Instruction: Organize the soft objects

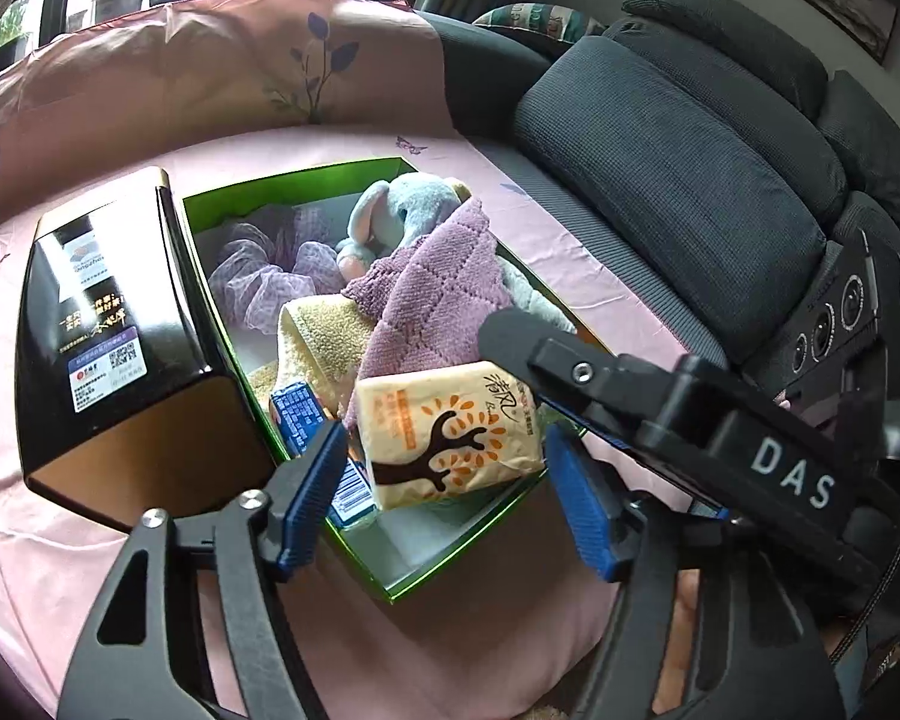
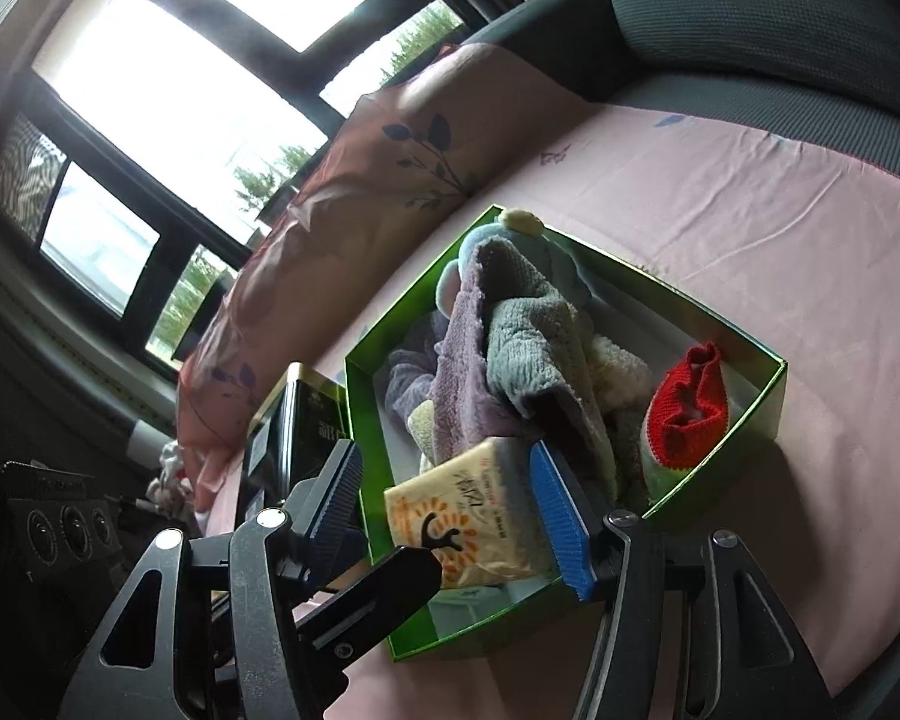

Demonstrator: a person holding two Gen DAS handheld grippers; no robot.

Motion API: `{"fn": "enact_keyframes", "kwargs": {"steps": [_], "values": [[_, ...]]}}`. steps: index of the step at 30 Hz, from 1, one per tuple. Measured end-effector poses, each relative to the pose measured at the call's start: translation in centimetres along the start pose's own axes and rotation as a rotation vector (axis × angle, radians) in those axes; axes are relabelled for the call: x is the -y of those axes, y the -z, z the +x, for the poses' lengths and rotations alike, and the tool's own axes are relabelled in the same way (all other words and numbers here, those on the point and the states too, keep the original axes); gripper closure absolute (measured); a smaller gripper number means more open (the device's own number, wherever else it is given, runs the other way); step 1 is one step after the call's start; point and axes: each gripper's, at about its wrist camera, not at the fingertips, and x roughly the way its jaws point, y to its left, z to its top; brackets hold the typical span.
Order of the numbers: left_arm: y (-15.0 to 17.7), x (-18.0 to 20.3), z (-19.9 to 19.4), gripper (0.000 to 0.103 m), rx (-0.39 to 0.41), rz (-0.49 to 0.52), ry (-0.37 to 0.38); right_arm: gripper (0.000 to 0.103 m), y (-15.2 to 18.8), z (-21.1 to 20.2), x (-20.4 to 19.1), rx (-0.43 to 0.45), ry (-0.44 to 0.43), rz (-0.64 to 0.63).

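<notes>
tissue pack [image 1: 447, 433] | inside green box [image 1: 306, 180] near edge | between open left tool [image 1: 444, 492] pads

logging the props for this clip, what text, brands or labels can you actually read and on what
"DAS": white letters on the right gripper body, seen in the left wrist view.
Tissue pack: Chinese brand characters beside a tree logo, too small and tilted to read reliably.
Black box: white and blue stickers with QR codes and gold Chinese lettering, too small to read.
Blue packet in the green box: print and barcode, unreadable.

tissue pack [image 1: 447, 432] in tray [image 1: 444, 564] | tin [image 1: 114, 324] left of tray
</notes>
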Motion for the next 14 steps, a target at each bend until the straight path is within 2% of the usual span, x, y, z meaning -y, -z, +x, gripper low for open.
{"fn": "enact_keyframes", "kwargs": {"steps": [2,6,10,11,12,14], "values": [[0.0,0.0,-0.6,0.013,0.013,0.002,-0.022,0.030,0.0,-1.0,-0.3,0.039,0.012,-0.003],[0.0,-0.2,-2.1,0.007,0.036,-0.014,-0.016,0.027,0.2,-3.1,-1.4,0.102,0.095,-0.040],[0.2,-0.3,-3.9,0.006,0.075,-0.020,-0.004,0.027,0.2,-4.7,-2.2,0.144,0.150,-0.065],[0.3,-0.4,-4.3,0.006,0.078,-0.022,-0.002,0.025,0.3,-4.9,-2.4,0.152,0.168,-0.068],[0.3,-0.5,-4.5,0.006,0.078,-0.026,-0.002,0.019,0.2,-5.1,-2.4,0.160,0.188,-0.069],[0.4,-0.5,-5.0,0.006,0.085,-0.024,0.002,0.016,0.3,-5.4,-2.6,0.178,0.203,-0.072]]}}
